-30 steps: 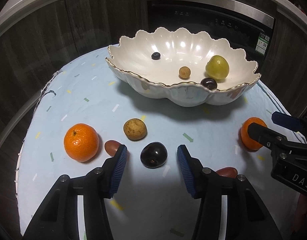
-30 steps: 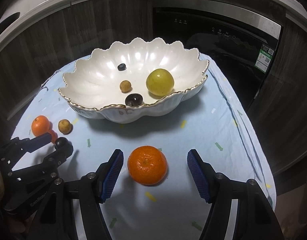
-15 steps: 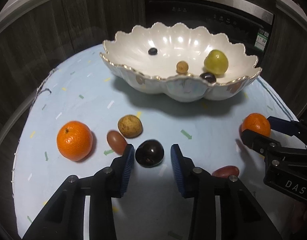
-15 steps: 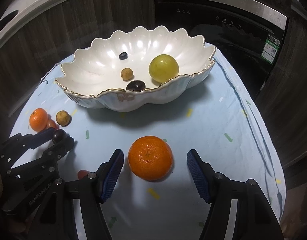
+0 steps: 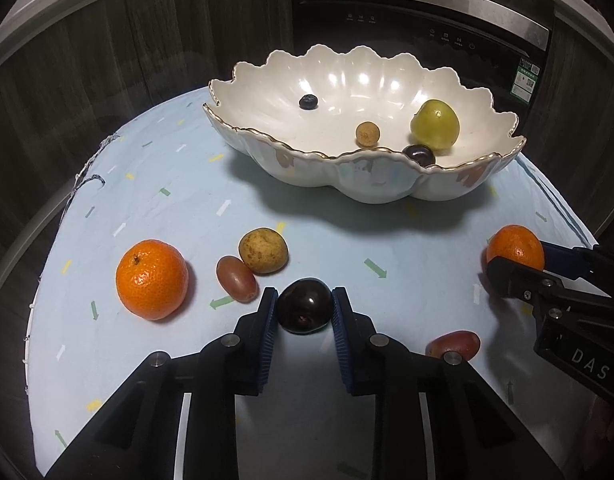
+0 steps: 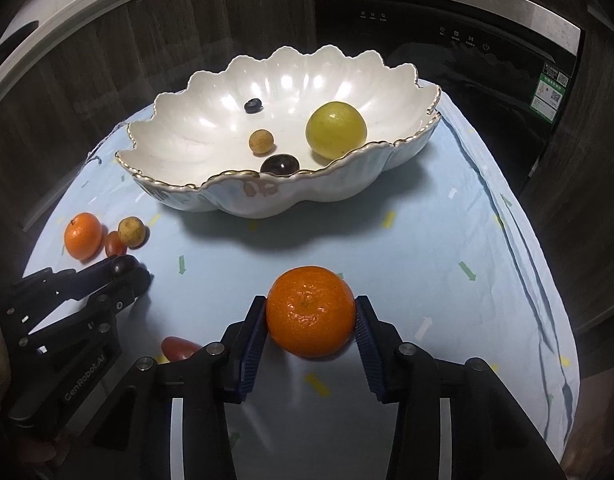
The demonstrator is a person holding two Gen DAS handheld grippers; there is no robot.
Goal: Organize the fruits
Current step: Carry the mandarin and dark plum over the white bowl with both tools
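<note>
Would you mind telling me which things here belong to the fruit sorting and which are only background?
Part of the job:
- dark plum, gripped by the left gripper, whose jaws have just been closing
- tangerine, gripped by the right gripper, likewise just closing
- white bowl
- loose fruit on the tablecloth

Just background:
- oven
- wooden cabinets

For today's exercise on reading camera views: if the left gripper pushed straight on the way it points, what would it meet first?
The left gripper, already shut on the dark plum, points steeply down, so probably the blue tablecloth just ahead; the white bowl lies farther on.
</note>
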